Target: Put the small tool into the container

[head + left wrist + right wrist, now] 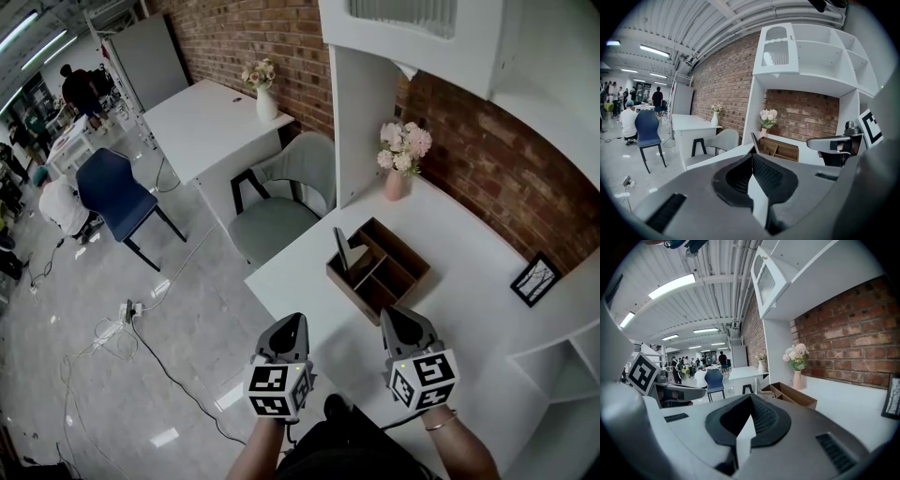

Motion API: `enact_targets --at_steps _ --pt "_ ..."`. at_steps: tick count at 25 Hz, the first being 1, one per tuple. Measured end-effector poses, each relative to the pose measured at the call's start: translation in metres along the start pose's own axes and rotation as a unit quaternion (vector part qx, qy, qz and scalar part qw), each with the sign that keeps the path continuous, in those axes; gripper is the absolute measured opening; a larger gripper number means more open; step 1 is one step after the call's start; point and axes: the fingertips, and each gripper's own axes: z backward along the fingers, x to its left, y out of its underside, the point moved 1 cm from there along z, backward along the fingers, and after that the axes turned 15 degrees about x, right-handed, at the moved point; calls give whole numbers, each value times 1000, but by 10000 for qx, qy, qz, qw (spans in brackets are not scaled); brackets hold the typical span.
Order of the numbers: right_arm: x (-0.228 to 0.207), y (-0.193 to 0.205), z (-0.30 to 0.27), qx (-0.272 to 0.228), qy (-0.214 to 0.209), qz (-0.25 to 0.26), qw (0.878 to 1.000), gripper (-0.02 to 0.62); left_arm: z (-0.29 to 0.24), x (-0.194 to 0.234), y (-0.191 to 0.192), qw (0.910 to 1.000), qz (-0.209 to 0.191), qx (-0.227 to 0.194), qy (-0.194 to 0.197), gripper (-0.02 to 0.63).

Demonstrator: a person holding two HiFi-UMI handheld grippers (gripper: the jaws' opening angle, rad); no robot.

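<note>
Red brick wall [469, 141] backs a white desk [469, 281] in an open workshop, seen from above the person's head. Two hand-held claws sit low at the desk's near edge, side by side and well apart from everything on it.

The left claw [295, 321] has its jaws closed tip to tip, with nothing between them. The right claw [390, 315] is the same: jaws pressed together at the tips and empty.

Ahead of both claws, nearer the right one, a brown wooden container [349, 284] with dividers stands on the desk. A thin dark small tool [339, 246] stands upright at the container's left end, the end closest to the left claw's line of reach. It appears to rise from inside that end compartment.

Beyond the container, farther from the claws, a pink vase of pale flowers [398, 159] stands against a white shelf unit [422, 37]. Off to the right claw's far right, a small black picture frame [534, 278] leans by the wall.

Past the left claw, off the desk, a grey chair [281, 202] is tucked in, and a blue chair [112, 192] stands farther out on the floor.
</note>
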Motion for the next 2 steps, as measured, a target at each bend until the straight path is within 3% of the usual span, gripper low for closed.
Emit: enact_targets --at_steps 2 --pt "0 1 2 2 -4 -8 10000 3 2 -1 1 10000 -2 6 11 11"
